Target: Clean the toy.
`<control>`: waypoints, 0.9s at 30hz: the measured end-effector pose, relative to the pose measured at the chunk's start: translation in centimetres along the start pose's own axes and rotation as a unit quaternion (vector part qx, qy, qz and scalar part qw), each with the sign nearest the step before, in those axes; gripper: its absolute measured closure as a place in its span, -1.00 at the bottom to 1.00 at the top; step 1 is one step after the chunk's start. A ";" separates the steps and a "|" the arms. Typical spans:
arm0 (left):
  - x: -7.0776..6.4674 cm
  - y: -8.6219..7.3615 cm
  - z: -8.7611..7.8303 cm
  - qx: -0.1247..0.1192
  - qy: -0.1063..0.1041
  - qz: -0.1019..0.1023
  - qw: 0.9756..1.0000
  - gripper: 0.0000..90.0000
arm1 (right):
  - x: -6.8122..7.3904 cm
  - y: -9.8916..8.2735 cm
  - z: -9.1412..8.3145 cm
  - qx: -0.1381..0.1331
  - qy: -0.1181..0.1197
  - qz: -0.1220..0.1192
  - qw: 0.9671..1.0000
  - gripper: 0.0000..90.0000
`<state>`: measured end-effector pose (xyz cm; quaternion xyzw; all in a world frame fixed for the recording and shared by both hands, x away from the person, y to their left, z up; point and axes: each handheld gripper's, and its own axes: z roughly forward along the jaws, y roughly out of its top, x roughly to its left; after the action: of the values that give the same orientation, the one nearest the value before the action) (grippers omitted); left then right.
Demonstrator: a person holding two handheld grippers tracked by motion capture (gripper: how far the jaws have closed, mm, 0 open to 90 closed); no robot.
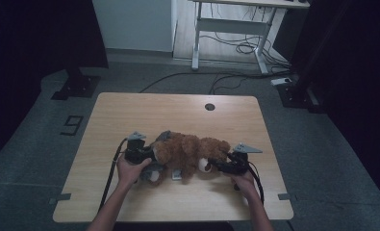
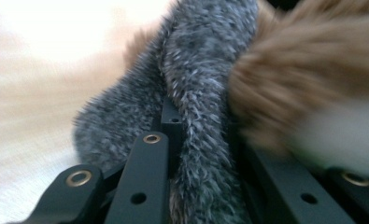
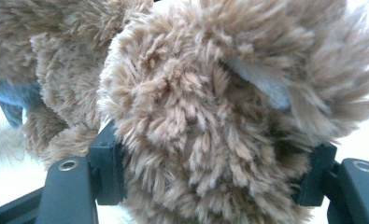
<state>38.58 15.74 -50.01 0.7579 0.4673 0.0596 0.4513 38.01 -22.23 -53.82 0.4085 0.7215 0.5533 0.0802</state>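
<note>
**A:** so what's going on with the fluffy brown plush toy animal [image 1: 190, 151]?

**B:** it's lying stretched out sideways on the pale wooden table [image 1: 178, 113], right between the two hand-held tools. The left gripper [image 1: 149, 155] has its jaws pinched nearly together on a flap of fuzzy grey fabric [image 2: 191, 93] at the toy's left end. In the left gripper view that grey fur is squeezed between the black jaws, brown fur just beside it.

**A:** and the other side?

**B:** the right gripper [image 1: 216, 164] is clamped on the toy's round shaggy brown head [image 3: 210, 130]. Its jaws stand wide apart because the head sits between them, pads pressing in on both sides. A hand [image 1: 130, 171] is behind each tool.
</note>
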 end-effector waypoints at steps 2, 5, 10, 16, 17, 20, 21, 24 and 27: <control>0.3 -0.4 0.1 0.003 0.007 -0.001 1.000 0.70 | 0.0 0.0 0.0 0.000 0.000 -0.001 1.000 -0.34; 0.6 -0.7 0.1 0.027 0.049 0.028 0.998 0.70 | 0.0 0.0 0.0 0.000 0.001 -0.001 1.000 -0.34; 2.1 -1.6 -0.8 0.049 0.078 0.028 0.995 0.69 | 0.1 0.0 0.0 0.001 0.000 -0.005 1.000 -0.34; 2.5 -0.4 -4.4 -0.003 0.102 0.032 0.994 0.69 | 0.1 0.0 0.0 0.001 0.001 -0.004 1.000 -0.34; 2.0 0.4 -5.3 -0.023 0.101 0.038 0.994 0.69 | 0.1 0.0 0.0 0.001 0.001 -0.004 1.000 -0.34; 0.4 2.3 -6.8 -0.052 0.091 0.055 0.993 0.69 | 0.1 0.0 0.0 0.000 0.001 -0.004 1.000 -0.34; -0.5 3.1 -7.2 -0.059 0.087 0.066 0.992 0.69 | 0.1 0.0 0.0 0.000 0.001 -0.003 1.000 -0.34; -2.6 4.7 -7.3 -0.068 0.078 0.089 0.991 0.69 | 0.1 0.0 0.0 0.001 0.000 -0.005 1.000 -0.34; -4.2 5.9 -6.7 -0.065 0.068 0.104 0.990 0.69 | 0.0 0.0 0.0 0.001 0.001 -0.004 1.000 -0.34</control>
<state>36.70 15.83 -40.37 0.7656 0.4103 0.1881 0.4584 37.97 -22.24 -53.78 0.4050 0.7236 0.5531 0.0811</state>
